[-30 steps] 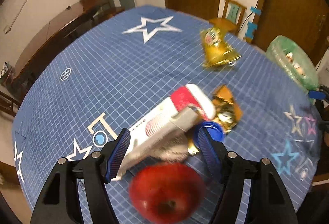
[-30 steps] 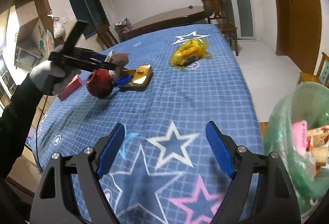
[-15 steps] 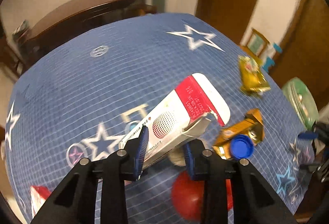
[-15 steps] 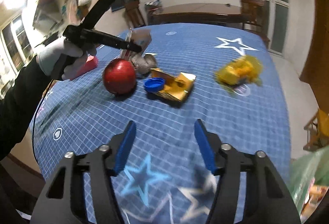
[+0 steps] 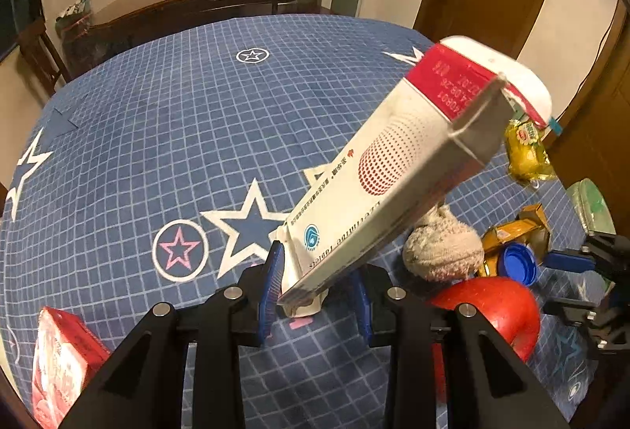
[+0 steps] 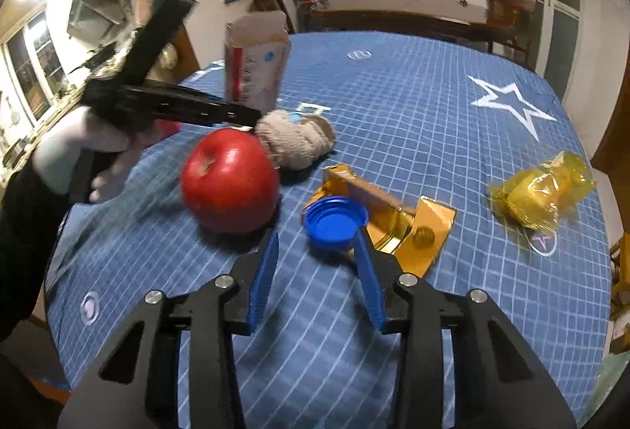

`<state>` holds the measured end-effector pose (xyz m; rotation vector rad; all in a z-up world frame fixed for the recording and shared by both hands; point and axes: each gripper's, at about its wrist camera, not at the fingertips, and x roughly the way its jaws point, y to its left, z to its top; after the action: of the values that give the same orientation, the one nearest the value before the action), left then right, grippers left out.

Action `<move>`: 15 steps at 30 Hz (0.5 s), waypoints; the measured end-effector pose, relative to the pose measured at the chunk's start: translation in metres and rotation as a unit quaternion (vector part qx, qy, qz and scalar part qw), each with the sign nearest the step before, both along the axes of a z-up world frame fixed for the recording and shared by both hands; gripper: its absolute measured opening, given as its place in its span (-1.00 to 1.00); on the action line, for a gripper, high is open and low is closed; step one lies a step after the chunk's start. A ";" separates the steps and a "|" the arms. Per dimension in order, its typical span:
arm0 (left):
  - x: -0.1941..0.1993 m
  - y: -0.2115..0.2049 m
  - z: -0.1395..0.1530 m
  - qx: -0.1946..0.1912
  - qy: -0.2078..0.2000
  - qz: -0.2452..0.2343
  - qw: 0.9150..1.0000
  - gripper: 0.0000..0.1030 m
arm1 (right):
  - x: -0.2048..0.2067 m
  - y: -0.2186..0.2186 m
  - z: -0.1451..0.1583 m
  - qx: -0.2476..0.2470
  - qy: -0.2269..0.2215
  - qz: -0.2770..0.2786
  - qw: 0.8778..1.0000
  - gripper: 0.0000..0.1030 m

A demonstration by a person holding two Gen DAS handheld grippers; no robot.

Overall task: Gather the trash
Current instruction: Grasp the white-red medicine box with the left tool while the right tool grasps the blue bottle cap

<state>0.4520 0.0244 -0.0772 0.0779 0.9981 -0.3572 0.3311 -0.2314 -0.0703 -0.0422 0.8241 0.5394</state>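
- Left tool (image 5: pixel 315 287): clamped on the lower end of a white-and-red carton (image 5: pixel 397 169), held tilted, clear of the tabletop (image 5: pixel 165 121).
- Right tool (image 6: pixel 317 271): fingers apart, gripping nothing, low over the tabletop just before a blue cap (image 6: pixel 334 222).
- Cap touches a gold wrapper (image 6: pixel 397 224); apple (image 6: pixel 230 181) beside it; yellow packet (image 6: pixel 539 192) well apart.

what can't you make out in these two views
- Apple, left wrist view: lower half behind the left tool's frame.
- Green trash bag, left wrist view: contents unreadable at the edge.
- Medicine box, right wrist view: grip point behind the tool.
- Red packet: cut by the rim.
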 end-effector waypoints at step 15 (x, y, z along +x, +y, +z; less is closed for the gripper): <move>0.008 -0.029 -0.014 0.006 -0.027 -0.005 1.000 -0.49 | 0.020 0.014 -0.015 -0.004 -0.003 -0.018 1.000 -0.27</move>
<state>0.4605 -0.0050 -0.0908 0.1026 0.9470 -0.3574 0.3506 -0.2172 -0.0853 -0.0368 0.8193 0.5027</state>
